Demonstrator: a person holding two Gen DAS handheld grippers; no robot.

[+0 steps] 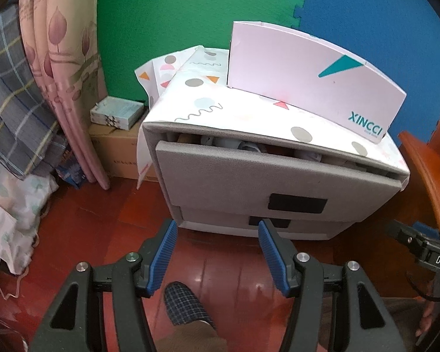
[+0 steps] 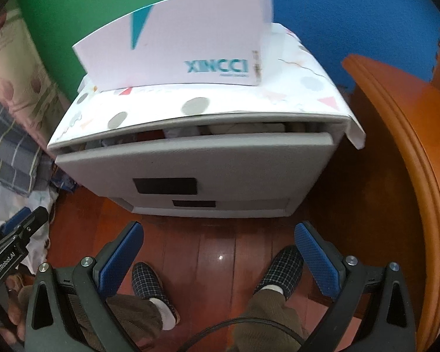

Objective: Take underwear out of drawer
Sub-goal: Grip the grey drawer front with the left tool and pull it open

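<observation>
Left gripper [image 1: 217, 252] and right gripper [image 2: 220, 252] both spread, empty, short of upper drawer [image 1: 278, 182]. Underwear [image 1: 234, 143] inside, drawer ajar. We judge approach step; next: pull drawer wider.

Only a thin strip of the top drawer [image 1: 278, 176] is open, so its contents [image 1: 234, 143] show as pale bunched fabric in shadow; single garments cannot be told apart, and most of them lie hidden under the patterned lid [image 1: 220, 111]. In the right wrist view the same gap [image 2: 220, 130] is darker and blurred. The white box [image 2: 176, 50] on top is smeared there, its small print unreadable. The lower drawer [image 1: 249, 223] is partly hidden by the drawer above. The right tool [image 1: 419, 249] is cut off by the picture's edge in the left wrist view, its jaws unseen.
</observation>
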